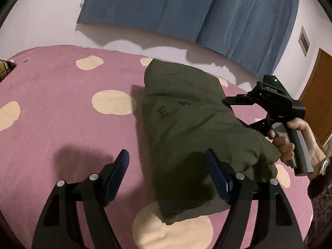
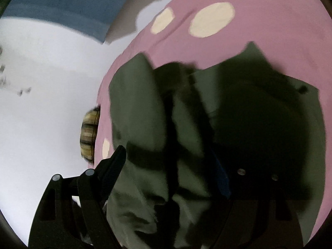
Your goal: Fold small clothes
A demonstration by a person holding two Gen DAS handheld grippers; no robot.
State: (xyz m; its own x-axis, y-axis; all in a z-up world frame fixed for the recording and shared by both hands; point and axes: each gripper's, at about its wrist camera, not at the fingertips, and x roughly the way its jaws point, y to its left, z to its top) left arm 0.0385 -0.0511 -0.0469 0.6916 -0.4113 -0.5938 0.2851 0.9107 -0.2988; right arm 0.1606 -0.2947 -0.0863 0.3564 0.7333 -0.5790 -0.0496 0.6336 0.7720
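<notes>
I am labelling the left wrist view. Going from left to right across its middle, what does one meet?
Plaid cushion at the left edge → pink spotted bedsheet → folded olive garment → right hand-held gripper → the hand holding it.

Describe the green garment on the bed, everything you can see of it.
The olive-green garment is soft, matte cloth, folded into a thick, puffy, roughly rectangular bundle with dark letters, an E among them, printed on top. It lies on the pink bedspread with cream spots, its long side running away from the left wrist camera. The left gripper stands open at its near end, not clamping it. In the right wrist view its rumpled folds lie between the open fingers of the right gripper.
</notes>
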